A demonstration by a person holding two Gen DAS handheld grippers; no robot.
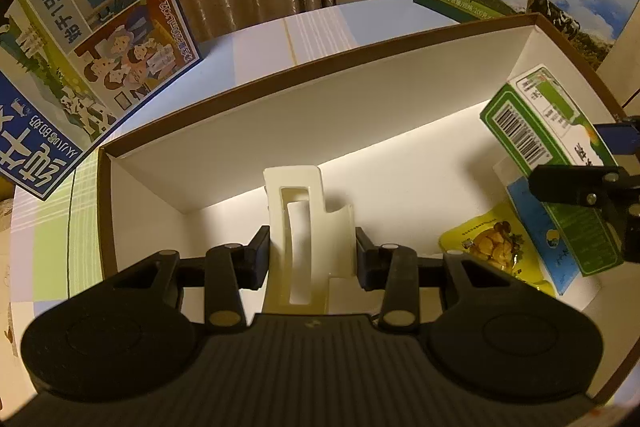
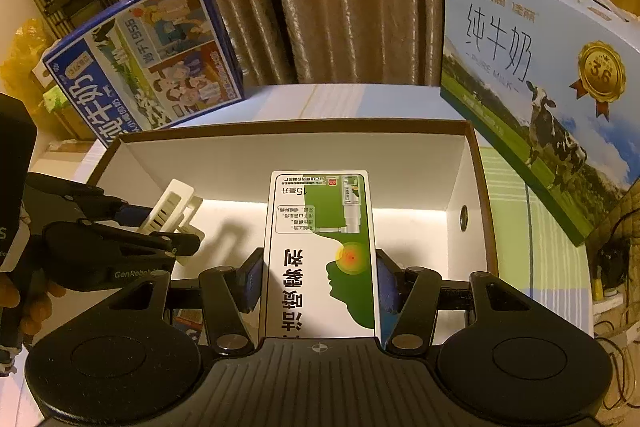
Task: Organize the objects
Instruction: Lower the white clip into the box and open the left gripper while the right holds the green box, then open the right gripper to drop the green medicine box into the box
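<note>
My left gripper (image 1: 312, 251) is shut on a cream white hair claw clip (image 1: 308, 227) and holds it over the open brown-rimmed box (image 1: 248, 87). The clip also shows in the right wrist view (image 2: 172, 211), with the left gripper (image 2: 160, 227) around it. My right gripper (image 2: 318, 279) is shut on a green and white spray carton (image 2: 320, 255) and holds it over the same box (image 2: 296, 127). In the left wrist view the carton (image 1: 552, 147) hangs at the box's right end, held by the right gripper (image 1: 592, 187).
A yellow snack packet (image 1: 484, 243) and a light blue packet (image 1: 532, 227) lie on the box floor at the right. A blue milk carton case (image 2: 148, 55) leans at the back left. A pale "Pure Milk" case (image 2: 536, 67) stands at the back right. Curtains hang behind.
</note>
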